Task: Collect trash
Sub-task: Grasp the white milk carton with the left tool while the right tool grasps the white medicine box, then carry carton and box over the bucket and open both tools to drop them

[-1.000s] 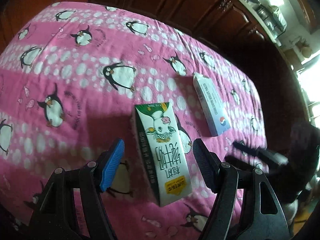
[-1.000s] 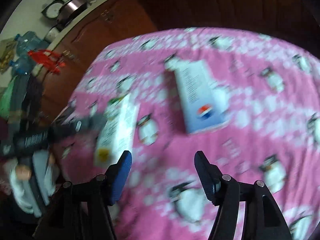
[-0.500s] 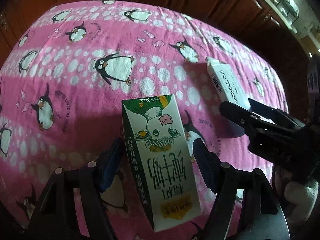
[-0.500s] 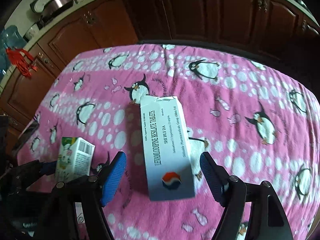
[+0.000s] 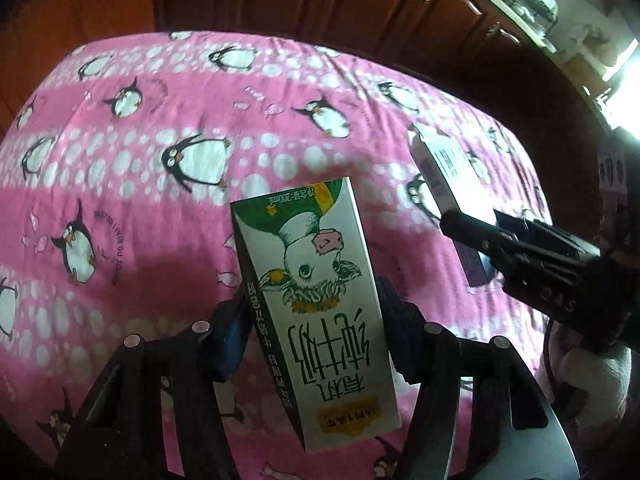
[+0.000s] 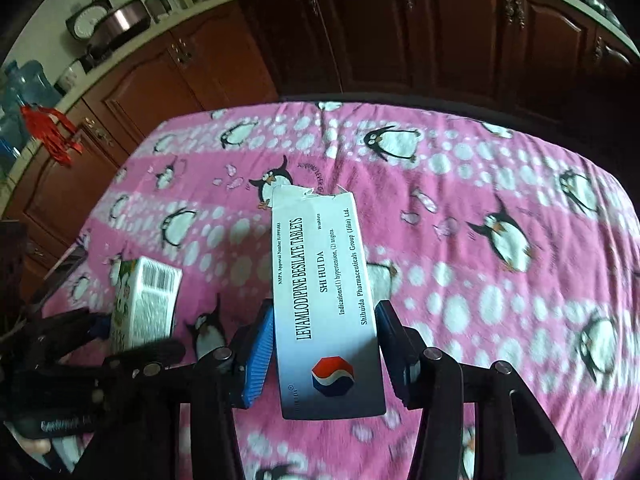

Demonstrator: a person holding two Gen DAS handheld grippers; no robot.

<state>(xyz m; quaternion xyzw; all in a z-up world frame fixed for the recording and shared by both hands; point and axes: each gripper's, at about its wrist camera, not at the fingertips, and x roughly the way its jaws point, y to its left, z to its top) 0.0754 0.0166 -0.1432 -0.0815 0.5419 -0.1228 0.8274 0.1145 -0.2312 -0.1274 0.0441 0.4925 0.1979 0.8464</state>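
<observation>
A green and white milk carton [image 5: 316, 280] with a cow drawing lies on the pink penguin cloth [image 5: 160, 240]. My left gripper [image 5: 312, 312] straddles it, jaws closing, and both pads touch its long sides. A white and blue tablet box [image 6: 324, 300] with a torn far end sits between the blue pads of my right gripper [image 6: 322, 340], whose jaws are closing and pressing on its sides. In the right wrist view the carton [image 6: 148, 300] and left gripper [image 6: 124, 336] show at lower left. The left wrist view shows the tablet box [image 5: 448, 176] and right gripper [image 5: 472, 232] at right.
The cloth [image 6: 480, 280] covers a table that ends at dark wooden cabinets [image 6: 360, 40] behind. A counter with a metal pot [image 6: 120, 20], water bottles [image 6: 24, 88] and a red object [image 6: 48, 132] is at far left. A gloved hand [image 5: 592, 376] holds the right gripper.
Both grippers came down around their items and narrowed until the pads met the sides. The right gripper swung from beside the tablet box to straddling it.
</observation>
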